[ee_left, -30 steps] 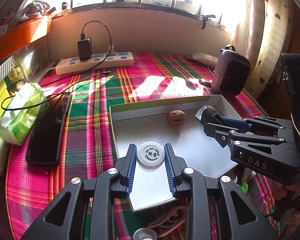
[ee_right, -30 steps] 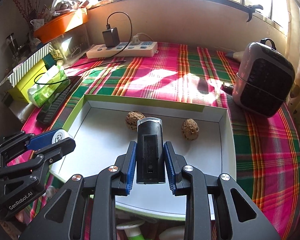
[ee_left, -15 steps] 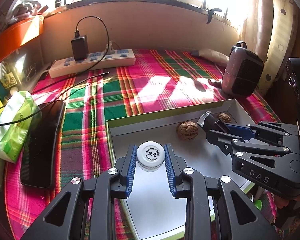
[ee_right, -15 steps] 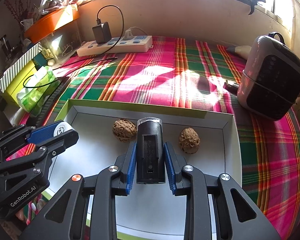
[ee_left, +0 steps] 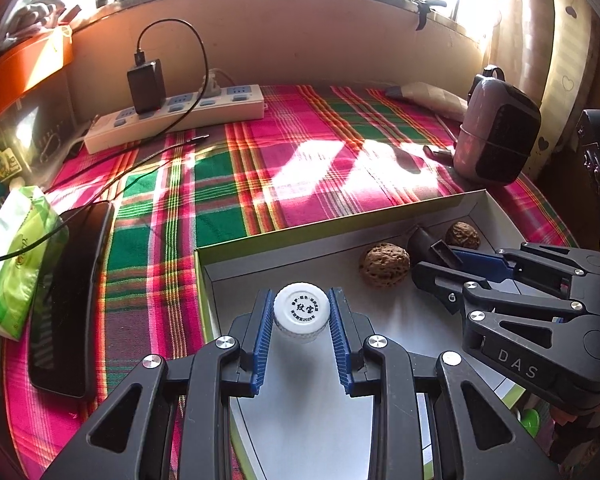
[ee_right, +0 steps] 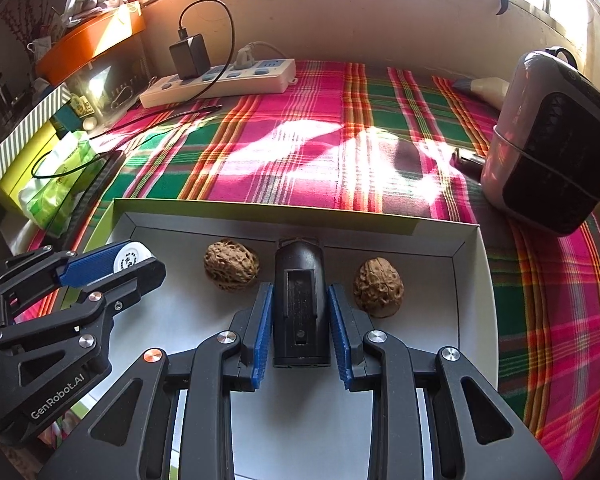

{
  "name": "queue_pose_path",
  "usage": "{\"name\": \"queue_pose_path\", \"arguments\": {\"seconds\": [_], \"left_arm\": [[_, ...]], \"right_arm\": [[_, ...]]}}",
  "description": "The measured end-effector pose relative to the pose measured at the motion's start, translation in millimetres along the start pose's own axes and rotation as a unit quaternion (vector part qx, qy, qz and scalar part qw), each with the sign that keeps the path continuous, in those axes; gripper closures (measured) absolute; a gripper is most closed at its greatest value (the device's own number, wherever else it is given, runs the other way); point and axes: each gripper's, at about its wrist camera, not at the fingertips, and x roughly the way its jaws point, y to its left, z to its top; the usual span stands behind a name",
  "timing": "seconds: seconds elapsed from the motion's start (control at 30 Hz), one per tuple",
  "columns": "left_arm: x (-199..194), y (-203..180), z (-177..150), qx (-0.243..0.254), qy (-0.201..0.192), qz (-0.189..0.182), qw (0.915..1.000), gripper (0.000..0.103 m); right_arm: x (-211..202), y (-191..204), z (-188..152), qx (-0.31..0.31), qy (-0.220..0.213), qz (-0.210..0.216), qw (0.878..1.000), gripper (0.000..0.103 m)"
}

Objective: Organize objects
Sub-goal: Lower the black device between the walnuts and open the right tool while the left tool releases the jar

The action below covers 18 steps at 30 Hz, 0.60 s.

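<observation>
Both loads look poised for setting down in the shallow white tray (ee_right: 470, 280), so the placing step seems in hand; next, I judge, each needs lowering to the tray floor before the jaws part. The left gripper (ee_left: 301, 316) is closed partway on a white-capped bottle (ee_left: 301, 311), pads against the cap. The right gripper (ee_right: 300, 312) clamps a black cylindrical device (ee_right: 300, 304), a walnut (ee_right: 231, 264) on one side of its tip and another walnut (ee_right: 379, 287) on the other.

Bottle (ee_left: 301, 316) body hidden below cap; black device's (ee_right: 300, 304) far end covers box wall.
</observation>
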Motion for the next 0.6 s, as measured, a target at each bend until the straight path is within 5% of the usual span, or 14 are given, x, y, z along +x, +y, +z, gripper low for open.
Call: {"name": "queue_pose_path", "arguments": {"seconds": [0.6], "left_arm": [[7.5, -6.7, 2.7, 0.008, 0.007, 0.005, 0.9999, 0.077]], "right_arm": [[0.8, -1.4, -0.3, 0.002, -0.005, -0.001, 1.0, 0.074]]}}
